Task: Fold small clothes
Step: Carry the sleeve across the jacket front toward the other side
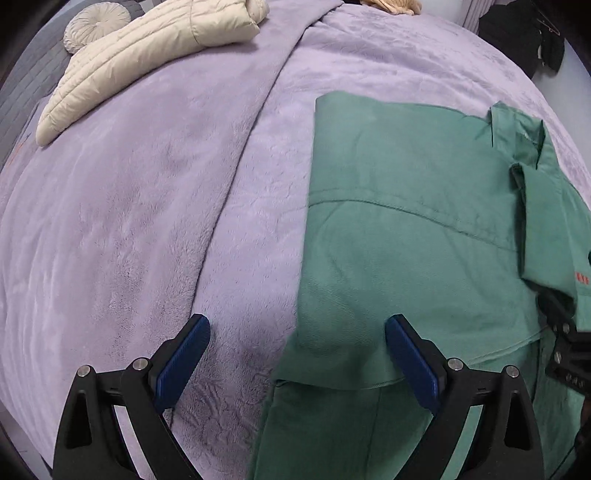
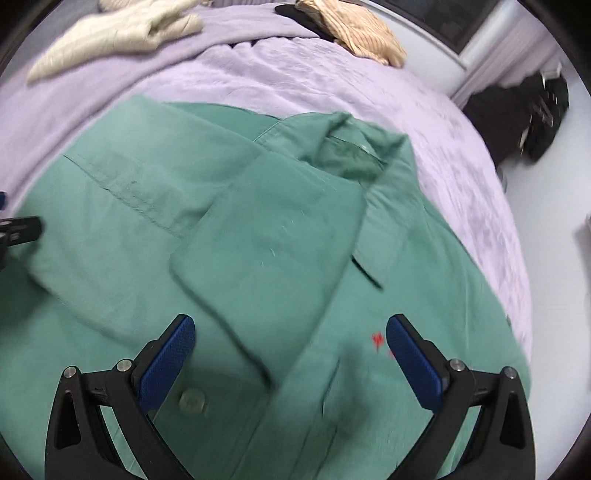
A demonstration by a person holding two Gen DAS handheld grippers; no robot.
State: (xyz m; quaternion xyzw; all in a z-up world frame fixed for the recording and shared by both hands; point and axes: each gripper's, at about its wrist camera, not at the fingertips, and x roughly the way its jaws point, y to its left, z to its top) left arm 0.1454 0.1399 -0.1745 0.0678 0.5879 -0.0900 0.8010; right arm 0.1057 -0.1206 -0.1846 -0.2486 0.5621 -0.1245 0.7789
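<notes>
Shirt [image 1: 406, 229]: plain sea-green under my tongs, stitching in the same green; small red marks [image 2: 377, 339] near its lower right in my right view.
Shirt button [image 2: 192, 400]: pale grey-green, lower left of my right view.
Blanket [image 1: 129, 221]: plain lilac with a faint mottled plush texture, filling the left of my left view.
Quilted jacket [image 1: 147, 55]: cream with stitched ribs, upper left.
Round cushion [image 1: 94, 24]: pale grey, pleated in rays, upper left corner.
Knitted garment [image 2: 362, 33]: beige, ribbed, top centre of my right view.
My left gripper [image 1: 297, 354]: black frame, blue textured pads.
My right gripper [image 2: 290, 354]: black frame, blue textured pads.
Dark clothing [image 2: 517, 118]: black, upper right.
</notes>
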